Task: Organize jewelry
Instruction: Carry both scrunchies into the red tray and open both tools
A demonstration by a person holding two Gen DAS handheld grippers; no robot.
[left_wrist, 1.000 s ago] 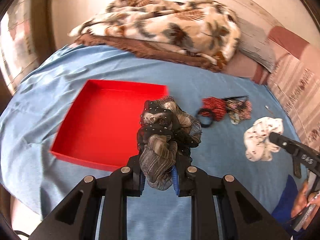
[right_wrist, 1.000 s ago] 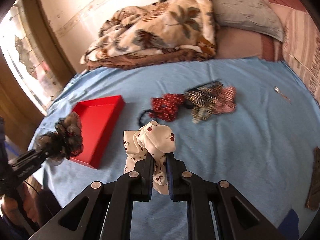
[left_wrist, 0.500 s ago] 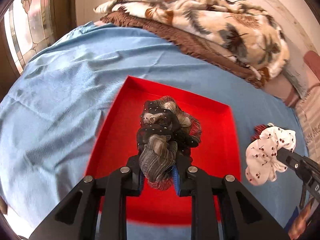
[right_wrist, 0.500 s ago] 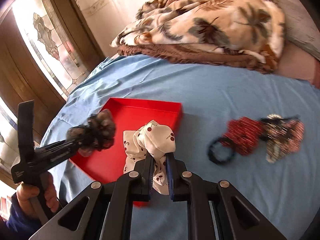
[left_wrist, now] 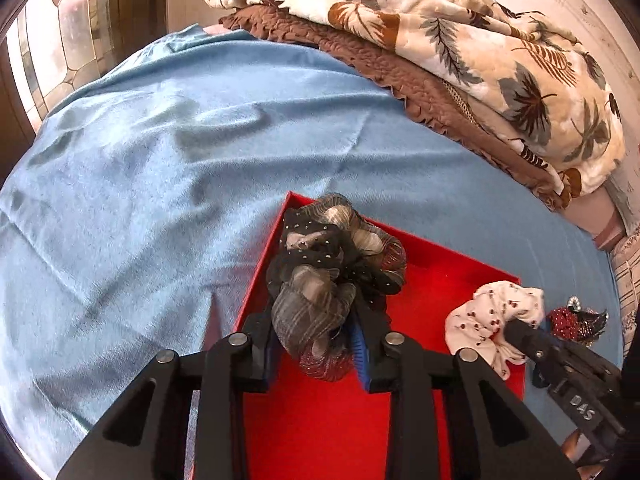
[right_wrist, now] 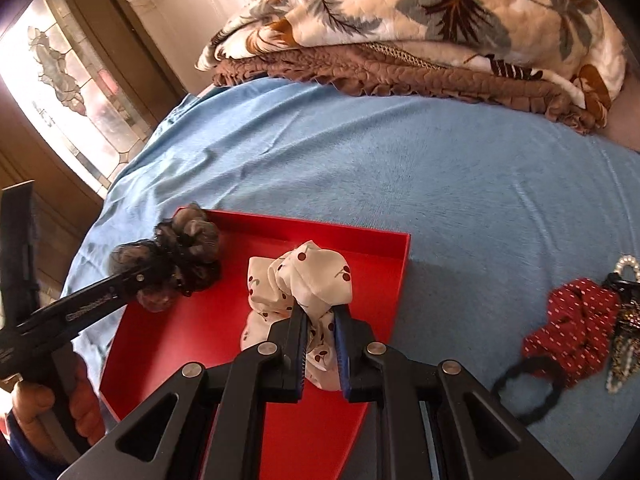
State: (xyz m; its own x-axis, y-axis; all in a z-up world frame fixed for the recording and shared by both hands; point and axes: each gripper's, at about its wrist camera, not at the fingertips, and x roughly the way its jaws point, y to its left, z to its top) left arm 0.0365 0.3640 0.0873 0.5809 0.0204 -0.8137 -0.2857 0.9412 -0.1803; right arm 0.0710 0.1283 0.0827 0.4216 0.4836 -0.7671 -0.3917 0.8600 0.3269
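We see a bed (right_wrist: pixel 400 168) under a blue sheet, with a red tray (right_wrist: pixel 192 344) on it. Over the tray, our left gripper (left_wrist: pixel 318 344) has its jaws clamped on a dark gauzy scrunchie (left_wrist: pixel 328 272), and our right gripper (right_wrist: pixel 320 344) pinches a white cherry-print scrunchie (right_wrist: pixel 316 280). A red dotted scrunchie (right_wrist: pixel 572 328) lies on the sheet right of the tray.

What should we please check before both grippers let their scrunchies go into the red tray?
1. Left gripper shut on dark scrunchie: ok.
2. Right gripper shut on white cherry scrunchie: ok.
3. Both scrunchies over the red tray: ok.
4. Scrunchies touching the tray floor: cannot tell.
5. The two grippers apart from each other: ok.
6. All pieces gathered: not ok, red dotted scrunchie and black hair tie lie on the blue sheet.
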